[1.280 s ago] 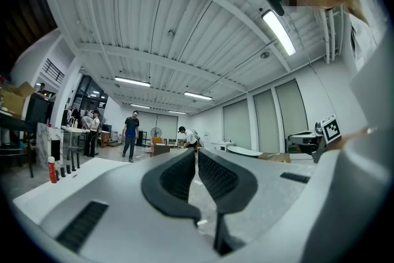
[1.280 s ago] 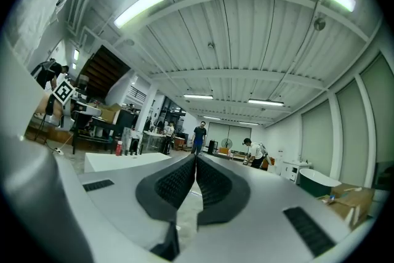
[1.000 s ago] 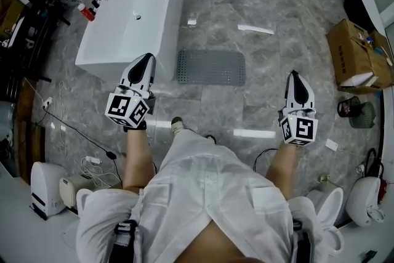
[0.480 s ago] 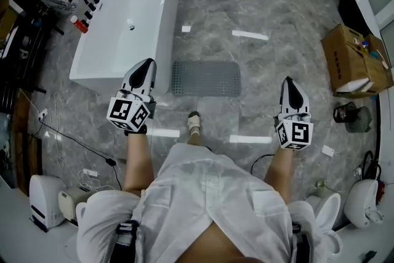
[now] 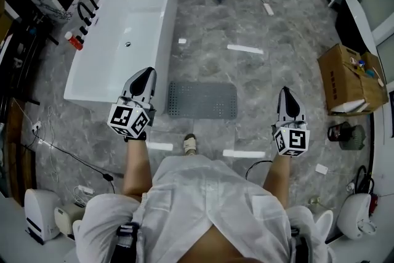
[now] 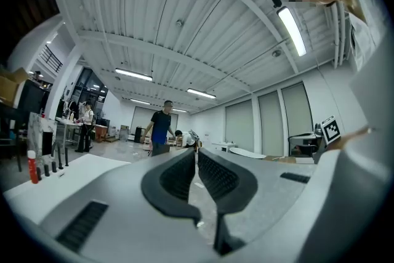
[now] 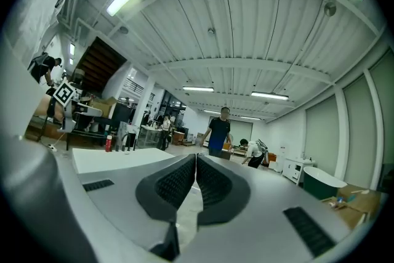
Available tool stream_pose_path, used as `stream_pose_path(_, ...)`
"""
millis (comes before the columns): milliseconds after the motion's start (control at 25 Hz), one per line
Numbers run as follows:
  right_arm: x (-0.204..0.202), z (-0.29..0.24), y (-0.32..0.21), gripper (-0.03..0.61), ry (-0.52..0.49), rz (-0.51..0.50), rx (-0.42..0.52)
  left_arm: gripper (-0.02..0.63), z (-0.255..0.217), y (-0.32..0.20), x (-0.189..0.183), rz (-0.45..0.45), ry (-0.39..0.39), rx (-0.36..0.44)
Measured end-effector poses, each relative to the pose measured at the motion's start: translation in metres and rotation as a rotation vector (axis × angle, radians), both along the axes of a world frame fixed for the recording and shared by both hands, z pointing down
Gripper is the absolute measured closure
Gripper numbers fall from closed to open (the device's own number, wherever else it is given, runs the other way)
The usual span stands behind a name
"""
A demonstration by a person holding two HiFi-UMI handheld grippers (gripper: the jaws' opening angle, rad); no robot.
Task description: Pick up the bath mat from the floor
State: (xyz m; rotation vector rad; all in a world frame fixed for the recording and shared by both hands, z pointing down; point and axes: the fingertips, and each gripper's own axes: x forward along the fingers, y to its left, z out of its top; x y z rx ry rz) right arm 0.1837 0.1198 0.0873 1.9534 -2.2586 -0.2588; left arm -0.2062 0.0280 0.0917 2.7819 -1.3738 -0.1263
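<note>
Bath mat (image 5: 202, 100) untouched; tools (image 5: 148, 71) (image 5: 285, 91) closed, empty

Bath mat (image 5: 202, 100) flat on the floor (image 5: 277, 28) at the centre of the head view. Bathtub (image 5: 123, 34) in the upper left, just beside the mat. Left gripper (image 5: 148, 72) between tub and mat in the picture; right gripper (image 5: 284, 91) well right of the mat. Shoe (image 5: 190, 145) just below the mat. Cardboard box (image 5: 345, 80) at the right edge.
</note>
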Motion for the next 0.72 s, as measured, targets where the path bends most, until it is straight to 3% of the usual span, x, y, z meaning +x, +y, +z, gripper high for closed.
stream_pose_path(320,-0.022,-0.003,-0.064,0.551,-0.005,0.009,0.007,0.591,-0.005,-0.069,-0.014,0.033,0.001,0.013)
stream_pose_path(720,-0.035,0.01,-0.09,0.551,0.0,0.033,-0.039,0.591,0.016,-0.107,-0.017,0.081,0.009,-0.032)
